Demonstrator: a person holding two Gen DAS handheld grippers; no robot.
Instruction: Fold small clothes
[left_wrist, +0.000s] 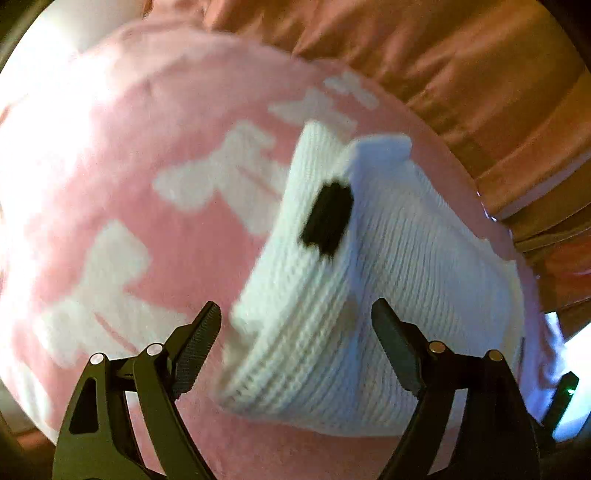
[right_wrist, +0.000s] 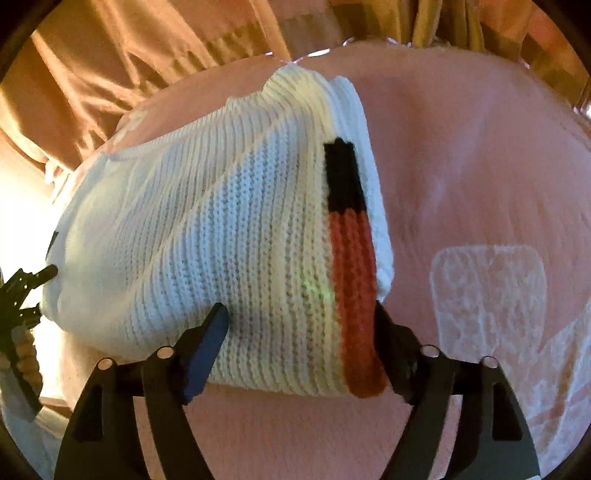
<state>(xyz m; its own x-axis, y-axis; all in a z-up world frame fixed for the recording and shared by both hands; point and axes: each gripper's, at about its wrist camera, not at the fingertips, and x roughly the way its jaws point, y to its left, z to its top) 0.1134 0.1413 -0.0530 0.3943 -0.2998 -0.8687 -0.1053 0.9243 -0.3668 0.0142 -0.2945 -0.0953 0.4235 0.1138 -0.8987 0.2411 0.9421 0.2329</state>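
A: Left wrist view: the knit (left_wrist: 388, 295) is lying bunched on the pink blanket (left_wrist: 110, 166), and the left tongs (left_wrist: 295, 314) are hanging spread over its near folded edge, pinching nothing.

B: Right wrist view: the right tongs (right_wrist: 299, 314) are straddling the knit's (right_wrist: 221, 221) hem by the red stripe (right_wrist: 354, 295), spread wide and apparently not yet closing.

A: It is looking soft, floppy and thick, I'm guessing. Taking the ribbed hem corners should be working best.
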